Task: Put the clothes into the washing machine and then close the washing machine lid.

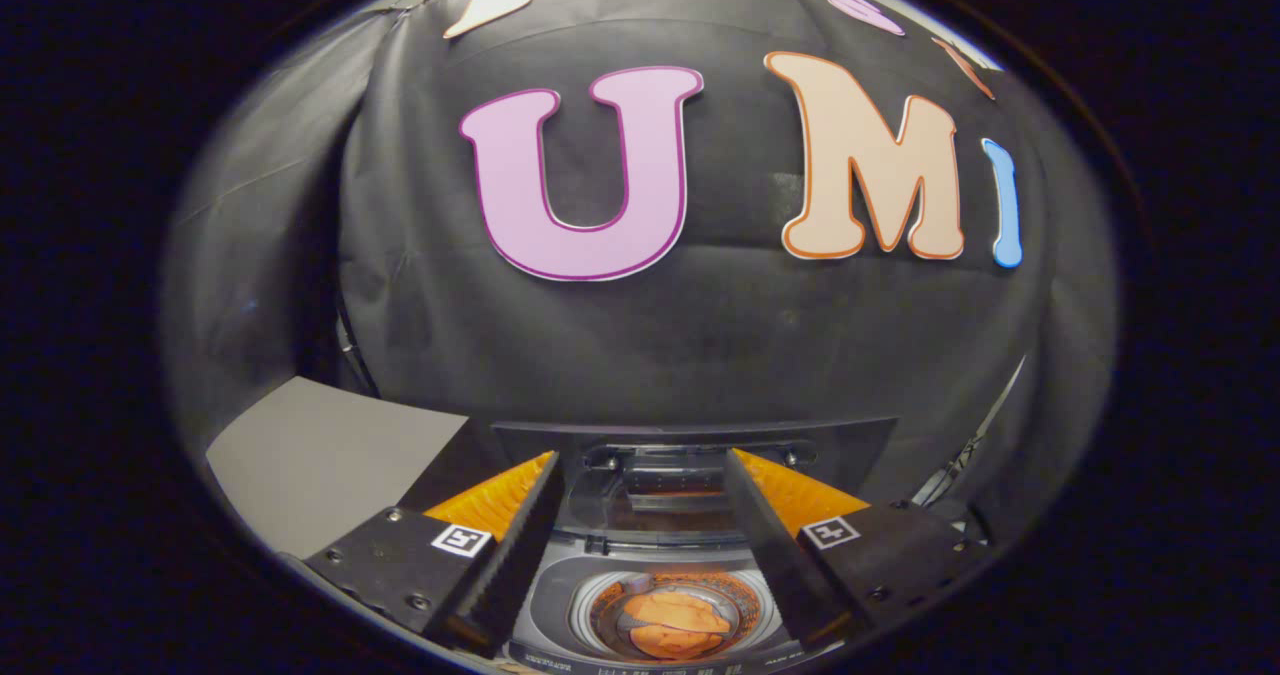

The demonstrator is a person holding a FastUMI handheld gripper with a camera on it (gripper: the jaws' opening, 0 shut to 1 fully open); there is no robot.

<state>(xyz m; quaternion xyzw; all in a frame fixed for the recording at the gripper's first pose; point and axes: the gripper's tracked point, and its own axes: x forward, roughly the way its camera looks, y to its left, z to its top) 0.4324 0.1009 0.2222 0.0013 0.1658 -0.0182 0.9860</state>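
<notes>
The washing machine point(560, 610) stands below and ahead of me, its top-loading drum seen between my fingers. An orange garment point(675, 627) lies crumpled at the bottom of the drum. The lid point(690, 440) stands raised upright behind the drum opening, dark and glossy, just beyond my fingertips. My gripper point(640, 480) is open, its two fingers spread wide above the drum with nothing held between them.
A grey flat surface point(320, 455) lies to the left of the machine. The black cloth wall point(700, 325) rises close behind the lid. A thin cable or rod point(985, 425) runs down the wall to the right of the machine.
</notes>
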